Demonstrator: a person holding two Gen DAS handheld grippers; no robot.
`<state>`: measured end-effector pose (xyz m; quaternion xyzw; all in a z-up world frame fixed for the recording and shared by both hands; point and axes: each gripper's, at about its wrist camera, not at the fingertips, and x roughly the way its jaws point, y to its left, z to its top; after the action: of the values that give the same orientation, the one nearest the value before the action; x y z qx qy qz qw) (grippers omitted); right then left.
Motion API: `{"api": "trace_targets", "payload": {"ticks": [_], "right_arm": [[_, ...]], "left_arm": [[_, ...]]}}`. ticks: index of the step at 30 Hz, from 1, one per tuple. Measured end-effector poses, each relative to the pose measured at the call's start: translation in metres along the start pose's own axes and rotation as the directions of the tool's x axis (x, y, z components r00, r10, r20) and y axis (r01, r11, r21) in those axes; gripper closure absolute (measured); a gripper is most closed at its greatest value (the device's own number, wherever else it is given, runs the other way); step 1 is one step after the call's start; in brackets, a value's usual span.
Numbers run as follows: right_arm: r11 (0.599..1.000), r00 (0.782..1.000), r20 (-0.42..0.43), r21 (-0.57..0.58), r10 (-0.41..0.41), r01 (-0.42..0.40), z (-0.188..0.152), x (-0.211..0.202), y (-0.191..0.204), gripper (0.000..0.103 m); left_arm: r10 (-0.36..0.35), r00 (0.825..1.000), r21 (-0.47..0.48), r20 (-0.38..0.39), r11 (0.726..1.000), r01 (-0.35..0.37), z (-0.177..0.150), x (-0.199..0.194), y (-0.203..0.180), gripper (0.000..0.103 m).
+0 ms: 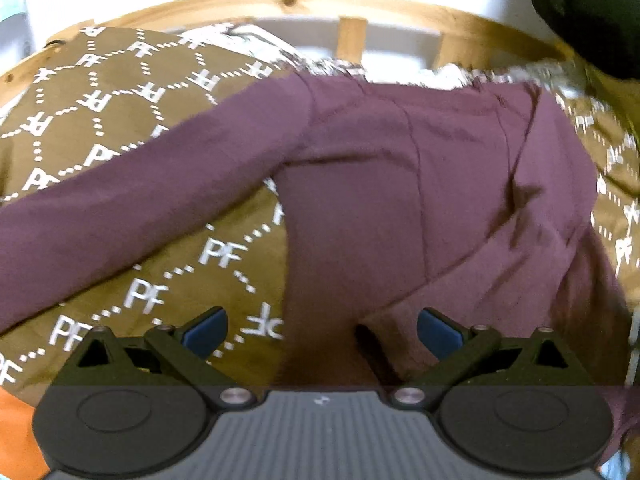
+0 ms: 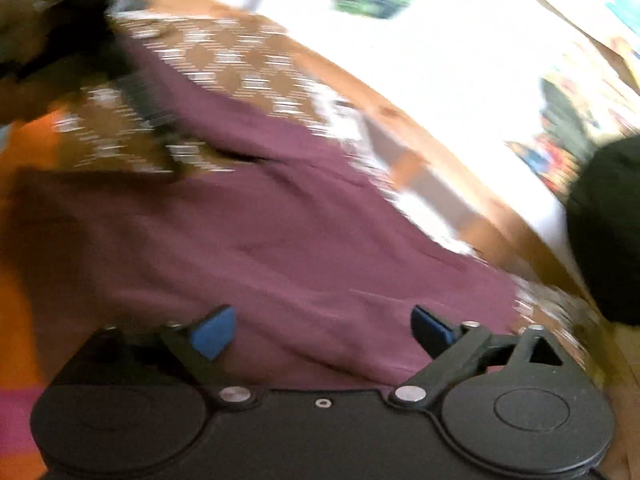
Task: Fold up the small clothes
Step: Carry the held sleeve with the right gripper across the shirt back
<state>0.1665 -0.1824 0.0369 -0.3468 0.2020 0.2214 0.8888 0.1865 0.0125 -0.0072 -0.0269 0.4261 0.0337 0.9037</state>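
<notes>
A maroon long-sleeved top (image 1: 400,184) lies on a brown cloth printed with white letters (image 1: 112,92). One sleeve (image 1: 120,208) stretches out to the left, and the right side of the body is folded inward. My left gripper (image 1: 322,332) hovers open over the garment's near edge, its blue pads (image 1: 206,330) wide apart and holding nothing. In the blurred right wrist view the same top (image 2: 280,240) fills the middle. My right gripper (image 2: 322,332) is open above it, blue pads (image 2: 214,334) spread, nothing between them.
A wooden frame (image 1: 352,36) edges the far side of the brown cloth, with white surfaces behind it. A dark sleeve (image 1: 592,12) shows at the top right of the left view. Orange fabric (image 1: 16,432) lies at the near left. A dark shape (image 2: 608,232) sits at right.
</notes>
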Motion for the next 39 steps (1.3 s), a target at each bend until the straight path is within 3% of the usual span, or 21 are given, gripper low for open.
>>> {"api": "trace_targets", "payload": {"ticks": [3,6,14,15,17,18,20,21,22,27,29,31,33,37,39], "right_arm": [[0.985,0.99,-0.047,0.109,-0.132,0.137,-0.004,0.025,-0.039,0.006],[0.954,0.979,-0.078,0.223,-0.187,0.2,-0.009,0.055,-0.075,0.007],[0.911,0.97,-0.147,0.341,-0.193,0.233,-0.021,0.143,-0.135,0.028],[0.909,0.97,-0.151,0.346,-0.19,0.232,-0.023,0.147,-0.137,0.034],[0.908,0.974,-0.154,0.359,-0.169,0.214,-0.025,0.159,-0.144,0.056],[0.907,0.976,-0.152,0.37,-0.155,0.202,-0.025,0.161,-0.146,0.071],[0.899,0.979,-0.132,0.391,-0.156,0.196,-0.024,0.16,-0.15,0.084],[0.885,0.98,-0.111,0.422,-0.163,0.195,-0.025,0.155,-0.154,0.093],[0.862,0.982,-0.09,0.47,-0.166,0.189,-0.025,0.148,-0.16,0.096],[0.753,0.958,-0.095,0.599,-0.271,0.272,-0.038,0.135,-0.189,0.102],[0.736,0.948,-0.15,0.601,-0.279,0.312,-0.047,0.144,-0.196,0.103],[0.726,0.955,-0.152,0.623,-0.253,0.291,-0.055,0.145,-0.2,0.103],[0.742,0.959,-0.146,0.609,-0.243,0.28,-0.054,0.14,-0.198,0.103],[0.761,0.981,-0.094,0.62,-0.169,0.191,-0.053,0.118,-0.187,0.072],[0.763,0.99,-0.084,0.632,-0.112,0.14,-0.055,0.109,-0.179,0.065]], "left_arm": [[0.018,1.0,0.039,0.006,0.999,-0.018,-0.005,0.008,-0.012,0.001],[-0.001,1.0,0.055,0.028,0.998,-0.001,-0.007,0.013,-0.022,0.001],[0.004,0.998,0.102,0.06,0.995,-0.01,-0.011,0.024,-0.042,0.001],[0.006,0.998,0.1,0.061,0.995,-0.012,-0.011,0.026,-0.042,0.001],[-0.008,0.998,0.094,0.059,0.996,0.003,-0.012,0.028,-0.041,0.001],[-0.021,0.998,0.092,0.06,0.996,0.015,-0.013,0.028,-0.041,0.001],[-0.033,0.997,0.093,0.071,0.995,0.026,-0.015,0.027,-0.04,0.001],[-0.035,0.996,0.094,0.078,0.995,0.028,-0.016,0.027,-0.04,0.001],[-0.037,0.996,0.096,0.083,0.995,0.029,-0.016,0.026,-0.039,0.001],[-0.024,0.998,0.105,0.059,0.994,0.018,-0.016,0.031,-0.042,0.001],[-0.015,0.999,0.113,0.046,0.994,0.01,-0.017,0.034,-0.044,0.001],[-0.01,0.999,0.108,0.045,0.994,0.006,-0.018,0.034,-0.045,0.001],[-0.013,0.999,0.099,0.043,0.995,0.008,-0.02,0.033,-0.045,0.001],[-0.023,0.999,0.089,0.037,0.996,0.02,-0.023,0.029,-0.044,0.001],[-0.027,0.999,0.086,0.038,0.996,0.023,-0.025,0.026,-0.043,0.001]]}}
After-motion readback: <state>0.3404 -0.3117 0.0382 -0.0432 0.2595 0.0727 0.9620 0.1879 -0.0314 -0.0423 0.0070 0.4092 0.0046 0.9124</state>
